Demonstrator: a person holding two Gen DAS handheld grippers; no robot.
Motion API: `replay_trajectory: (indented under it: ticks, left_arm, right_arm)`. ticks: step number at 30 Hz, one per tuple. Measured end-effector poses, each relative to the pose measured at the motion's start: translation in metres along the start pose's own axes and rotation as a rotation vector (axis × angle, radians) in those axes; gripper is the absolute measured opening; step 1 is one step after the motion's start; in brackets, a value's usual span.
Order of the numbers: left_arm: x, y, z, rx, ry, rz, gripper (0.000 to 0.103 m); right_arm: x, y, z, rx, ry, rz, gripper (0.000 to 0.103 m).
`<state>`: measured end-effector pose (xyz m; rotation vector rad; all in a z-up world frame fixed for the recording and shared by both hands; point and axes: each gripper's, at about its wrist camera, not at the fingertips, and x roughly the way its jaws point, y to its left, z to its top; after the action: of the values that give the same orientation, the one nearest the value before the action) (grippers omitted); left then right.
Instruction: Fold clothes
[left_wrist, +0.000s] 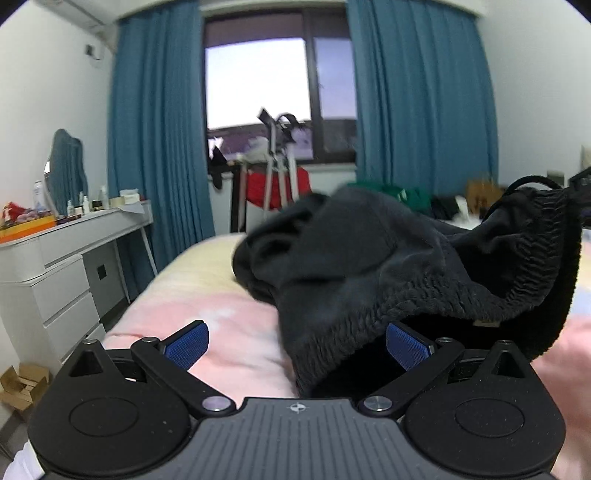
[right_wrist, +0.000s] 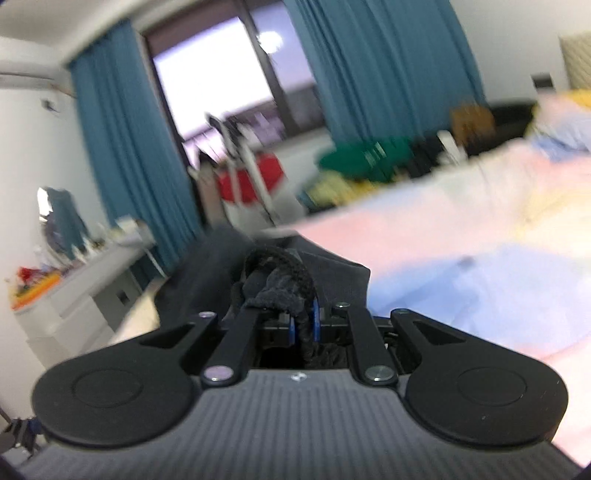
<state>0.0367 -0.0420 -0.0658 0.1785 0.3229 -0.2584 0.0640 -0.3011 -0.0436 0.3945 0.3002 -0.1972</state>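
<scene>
A black garment (left_wrist: 369, 258) with a ribbed elastic waistband and a drawstring hangs over the pink bed cover (left_wrist: 221, 325). My left gripper (left_wrist: 297, 345) is open; its blue pads (left_wrist: 186, 345) stand wide apart, and the waistband edge droops between them, resting against the right pad. My right gripper (right_wrist: 303, 321) is shut on the black garment's waistband (right_wrist: 277, 291) with the drawstring bunched in it, and holds that end up. The right gripper also shows at the far right of the left wrist view (left_wrist: 580, 184).
A white dresser (left_wrist: 62, 273) with bottles stands left of the bed. Blue curtains (left_wrist: 155, 147) frame a window. A drying rack (left_wrist: 277, 177) with red cloth stands beyond the bed. Green and dark clothes (left_wrist: 402, 194) lie at the far end.
</scene>
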Motion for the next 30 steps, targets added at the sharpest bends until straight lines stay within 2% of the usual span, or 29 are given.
replay_trajectory:
  ticks: [2,10,13,16,19,21,22,24,27,28,29,30]
  left_arm:
    - [0.005,-0.014,-0.005,0.074,0.004,0.003,0.103]
    - [0.032,-0.08,-0.027,0.422,-0.052,0.032,0.103]
    - [0.046,-0.098,-0.029,0.491,-0.074,0.035,0.103]
    - [0.06,-0.118,-0.023,0.522,-0.147,0.067,0.1]
    - [0.078,-0.139,-0.011,0.553,-0.196,0.088,0.084]
    - [0.091,-0.149,-0.001,0.548,-0.214,0.096,0.06]
    - [0.097,-0.151,0.005,0.541,-0.216,0.107,0.054]
    - [0.104,-0.153,0.018,0.508,-0.214,0.138,0.032]
    - [0.105,-0.134,0.044,0.381,-0.227,0.187,0.016]
    - [0.103,-0.122,0.053,0.332,-0.228,0.204,0.016]
    - [0.101,-0.108,0.064,0.28,-0.225,0.216,0.015]
    - [0.099,-0.094,0.074,0.229,-0.222,0.227,0.015]
  right_arm:
    - [0.007,-0.006,-0.002,0.027,0.031,-0.014,0.013]
    - [0.003,-0.011,-0.009,0.086,0.025,0.042,0.013]
    - [0.003,-0.015,-0.01,0.098,0.018,0.05,0.013]
    - [0.006,-0.025,-0.01,0.108,0.017,0.048,0.013]
    - [0.011,-0.035,-0.01,0.13,0.022,0.035,0.014]
    - [0.011,-0.041,-0.01,0.15,0.02,0.02,0.014]
    - [0.011,-0.043,-0.01,0.157,0.019,0.008,0.014]
    - [0.011,-0.044,-0.011,0.137,0.018,-0.047,0.015]
    - [0.014,-0.041,-0.015,0.104,0.032,-0.111,0.018]
    - [0.016,-0.039,-0.017,0.096,0.043,-0.104,0.02]
    - [0.018,-0.034,-0.02,0.082,0.057,-0.083,0.024]
    - [0.02,-0.029,-0.024,0.057,0.072,-0.068,0.035]
